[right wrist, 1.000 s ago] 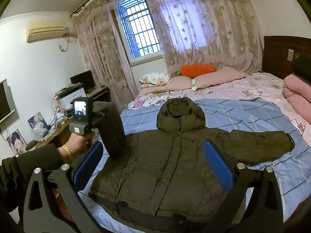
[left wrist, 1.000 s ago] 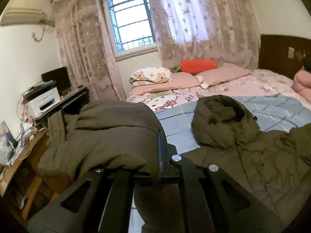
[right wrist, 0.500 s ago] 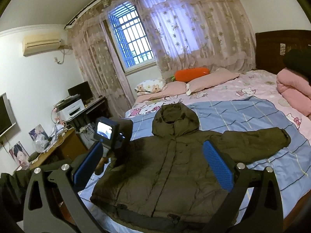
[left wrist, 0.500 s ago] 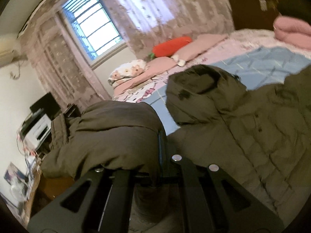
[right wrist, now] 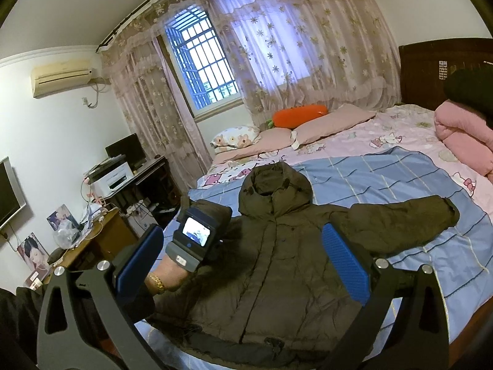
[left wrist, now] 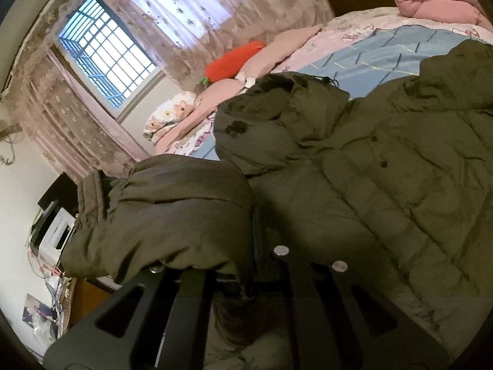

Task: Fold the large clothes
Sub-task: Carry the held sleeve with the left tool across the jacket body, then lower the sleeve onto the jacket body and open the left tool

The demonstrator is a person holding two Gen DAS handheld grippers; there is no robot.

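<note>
A large olive hooded puffer jacket (right wrist: pixel 277 265) lies face up on the blue checked blanket (right wrist: pixel 385 175), hood toward the pillows, its right sleeve (right wrist: pixel 400 225) stretched out. My left gripper (left wrist: pixel 246 234) is shut on the jacket's left sleeve (left wrist: pixel 166 212), which drapes over its fingers and is carried over the jacket body (left wrist: pixel 385 191). In the right wrist view the left gripper (right wrist: pixel 197 234) hovers over the jacket's left shoulder. My right gripper (right wrist: pixel 243 259) is open and empty above the jacket's lower front, its blue pads (right wrist: pixel 346 262) wide apart.
Pink pillows (right wrist: pixel 332 123) and an orange carrot cushion (right wrist: pixel 299 114) lie at the bed's far side under the window. A folded pink quilt (right wrist: pixel 462 138) sits by the dark headboard. A desk with printer (right wrist: pixel 112 180) and monitor stands left of the bed.
My left gripper has carried the sleeve rightward from beside the bed to over the jacket's left shoulder, and rolled. My right gripper has stayed open over the hem.
</note>
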